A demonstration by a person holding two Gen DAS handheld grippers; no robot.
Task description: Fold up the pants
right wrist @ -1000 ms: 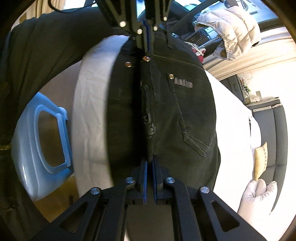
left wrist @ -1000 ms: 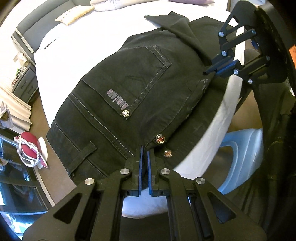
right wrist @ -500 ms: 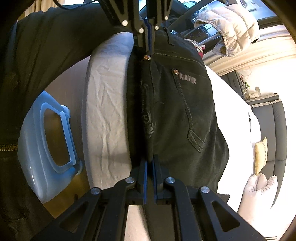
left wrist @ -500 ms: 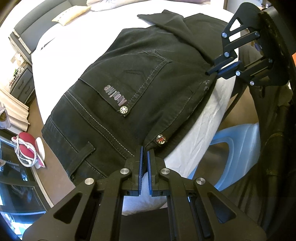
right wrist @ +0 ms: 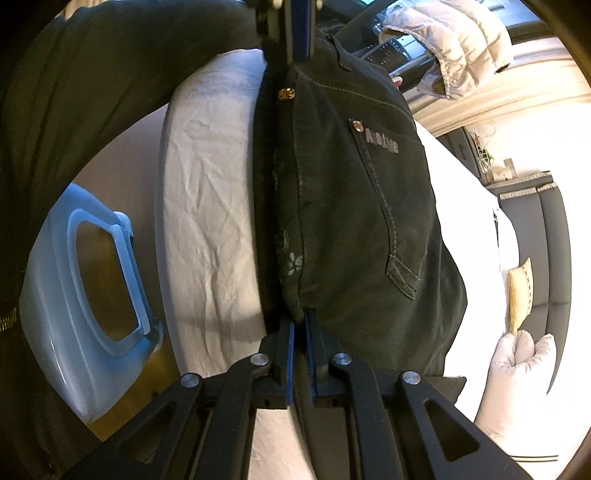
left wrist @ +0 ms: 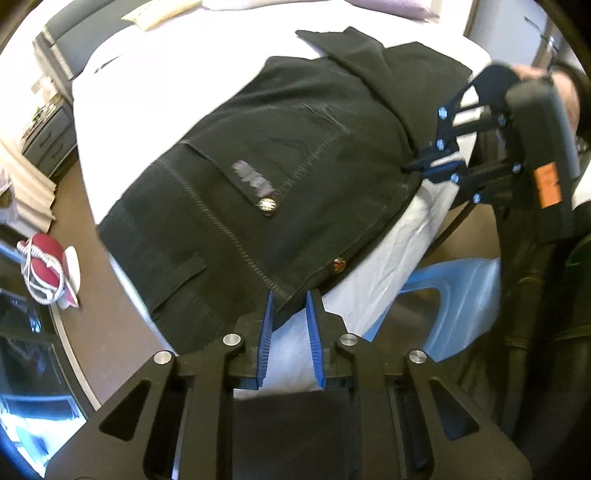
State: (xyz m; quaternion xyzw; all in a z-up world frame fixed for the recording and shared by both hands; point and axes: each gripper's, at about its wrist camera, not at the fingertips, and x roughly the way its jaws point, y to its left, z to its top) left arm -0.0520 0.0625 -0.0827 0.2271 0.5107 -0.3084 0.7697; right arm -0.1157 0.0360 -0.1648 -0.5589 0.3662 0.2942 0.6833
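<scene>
Black denim pants (left wrist: 280, 173) lie folded lengthwise on the white bed (left wrist: 177, 85), back pocket up, waistband at the near bed corner. My left gripper (left wrist: 290, 306) is open, its blue pads on either side of the waistband corner, which lies loose between them. My right gripper (right wrist: 298, 325) is shut on the folded seam edge of the pants (right wrist: 354, 206). It also shows in the left wrist view (left wrist: 428, 168), clamped on the pants' right edge. The left gripper's fingers (right wrist: 295, 26) show at the top of the right wrist view.
A light blue plastic basket (right wrist: 85, 295) stands on the floor beside the bed (right wrist: 207, 206); it also shows in the left wrist view (left wrist: 461, 291). A red and white object (left wrist: 44, 273) lies on the floor at left. Pillows (right wrist: 513, 373) and a grey headboard (right wrist: 554, 258) are at the bed's far end.
The pants have been laid further onto the bed. My left gripper has opened and let go of the waistband corner. My right gripper stays shut on the seam edge.
</scene>
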